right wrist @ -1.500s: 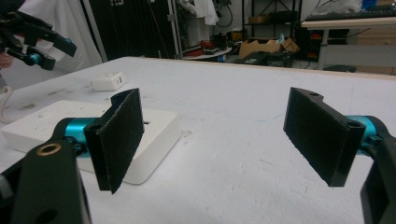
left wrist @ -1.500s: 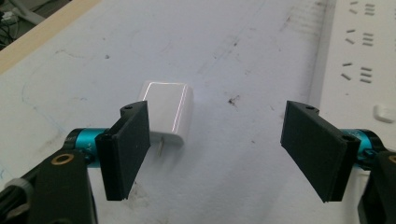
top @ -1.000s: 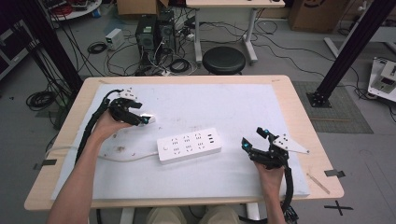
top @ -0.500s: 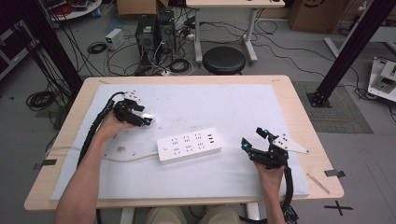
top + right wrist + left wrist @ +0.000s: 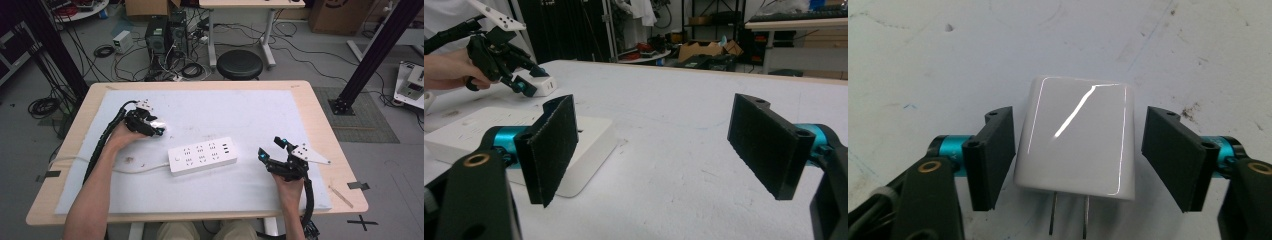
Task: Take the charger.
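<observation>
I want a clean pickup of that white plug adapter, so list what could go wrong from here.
1. The left gripper has been closing round the charger; the left pad looks nearly on it and the right stands off, so it may get shoved sideways.
2. Its glossy sides could slip in the fingers.
3. The prongs point back at the gripper, so it needs turning before it meets the power strip.

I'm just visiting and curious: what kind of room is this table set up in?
Most likely a lab or workshop. Cables sprawl over the floor by a computer tower, black frame posts stand beside the table, and shelving and cardboard boxes line the back.
</observation>
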